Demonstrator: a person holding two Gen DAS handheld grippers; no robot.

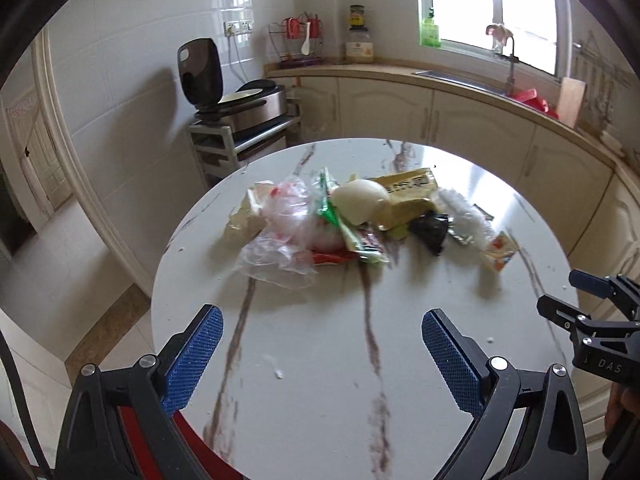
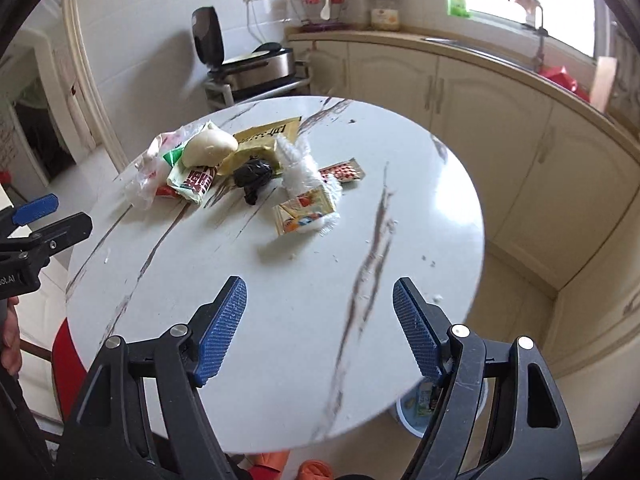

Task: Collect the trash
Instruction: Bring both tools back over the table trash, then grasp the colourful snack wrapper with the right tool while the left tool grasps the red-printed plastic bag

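Left gripper (image 1: 320, 356) wide, nothing between its pads; right gripper (image 2: 320, 328) equally wide and bare. Both over the near part of the round table (image 2: 420, 208), clear of everything. Ahead of the right gripper, nearest: a small carton (image 2: 302, 213) touching white fluff (image 2: 304, 168), a blister pack (image 2: 344, 171) just beyond. Ahead and left of it: a black wad (image 2: 253, 178), a printed wrapper (image 2: 192, 184), a pale peel (image 2: 210, 146), a yellow packet (image 2: 264, 136), a clear bag (image 2: 146, 188) at the far left end. From the left gripper, that same bag (image 1: 280, 240) lying straight ahead, the peel (image 1: 360, 200) behind it. Below the table rim, under the right gripper, a bin (image 2: 412, 412) partly hidden. Likely risks: thin film slipping out of wide pads if pinched on 1 loose fold; fluff snagging on the carton and dragging it off the edge; the peel rolling if nudged; 2 grippers crossing if both aim at the middle of the heap.
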